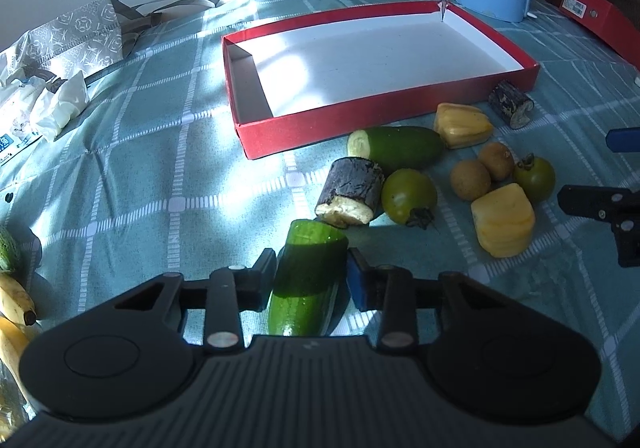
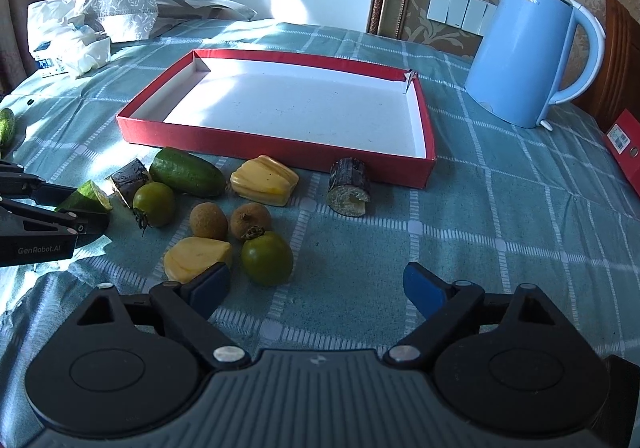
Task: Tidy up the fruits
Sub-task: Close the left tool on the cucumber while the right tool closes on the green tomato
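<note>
My left gripper (image 1: 312, 266) is shut on a cut cucumber piece (image 1: 310, 276), which lies on the checked cloth; the right wrist view shows the same cucumber piece (image 2: 86, 200). My right gripper (image 2: 316, 282) is open over bare cloth, its left finger beside a yellow fruit chunk (image 2: 196, 258). In front of the red box (image 2: 280, 156) lie a second cucumber piece (image 2: 188, 174), two green tomatoes (image 2: 154, 204) (image 2: 266, 258), two brown round fruits (image 2: 208, 222), another yellow chunk (image 2: 264, 180) and two dark cane pieces (image 2: 350, 184) (image 2: 128, 180). The box (image 1: 384, 96) holds nothing.
A blue kettle (image 2: 524, 64) stands right of the box, with a red carton (image 2: 624, 144) at the right edge. A patterned bag and tissues (image 2: 120, 12) lie at the back left. Bananas (image 1: 16, 300) and another cucumber (image 2: 6, 126) sit at the far left.
</note>
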A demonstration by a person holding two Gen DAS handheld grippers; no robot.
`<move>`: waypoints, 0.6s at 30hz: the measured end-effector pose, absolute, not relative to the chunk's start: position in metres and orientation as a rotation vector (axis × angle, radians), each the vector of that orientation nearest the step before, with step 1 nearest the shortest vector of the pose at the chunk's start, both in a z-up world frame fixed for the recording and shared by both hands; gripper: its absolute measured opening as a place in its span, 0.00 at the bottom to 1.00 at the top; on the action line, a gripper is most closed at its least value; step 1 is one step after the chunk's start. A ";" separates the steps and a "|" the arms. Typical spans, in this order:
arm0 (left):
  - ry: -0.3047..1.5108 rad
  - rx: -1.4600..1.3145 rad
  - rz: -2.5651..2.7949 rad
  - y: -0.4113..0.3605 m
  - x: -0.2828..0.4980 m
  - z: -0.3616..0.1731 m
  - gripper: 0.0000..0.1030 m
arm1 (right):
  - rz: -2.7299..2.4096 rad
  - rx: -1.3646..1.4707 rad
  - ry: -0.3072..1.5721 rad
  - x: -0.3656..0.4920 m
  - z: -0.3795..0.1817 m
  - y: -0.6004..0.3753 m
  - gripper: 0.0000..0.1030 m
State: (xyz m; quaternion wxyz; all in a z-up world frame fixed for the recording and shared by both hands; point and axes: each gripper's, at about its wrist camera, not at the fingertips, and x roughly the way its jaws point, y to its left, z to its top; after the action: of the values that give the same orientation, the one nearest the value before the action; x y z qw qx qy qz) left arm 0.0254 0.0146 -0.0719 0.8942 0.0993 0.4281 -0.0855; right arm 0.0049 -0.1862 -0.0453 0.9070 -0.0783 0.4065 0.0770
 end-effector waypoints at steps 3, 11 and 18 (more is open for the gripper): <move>0.883 0.199 -0.168 0.015 0.024 -0.070 0.33 | 0.188 -0.144 0.864 0.008 -0.050 -0.188 0.77; 0.877 0.168 -0.152 0.022 0.022 -0.063 0.32 | 0.262 -0.186 0.890 0.018 -0.059 -0.180 0.76; 0.874 0.144 -0.146 0.026 0.018 -0.058 0.32 | 0.316 -0.298 0.879 0.027 -0.064 -0.167 0.40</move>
State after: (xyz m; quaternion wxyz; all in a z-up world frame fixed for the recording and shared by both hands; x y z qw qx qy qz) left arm 0.0178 0.0263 -0.0579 0.9008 0.0695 0.4227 -0.0706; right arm 0.0271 -0.1667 -0.0641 0.8822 -0.1429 0.4223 0.1519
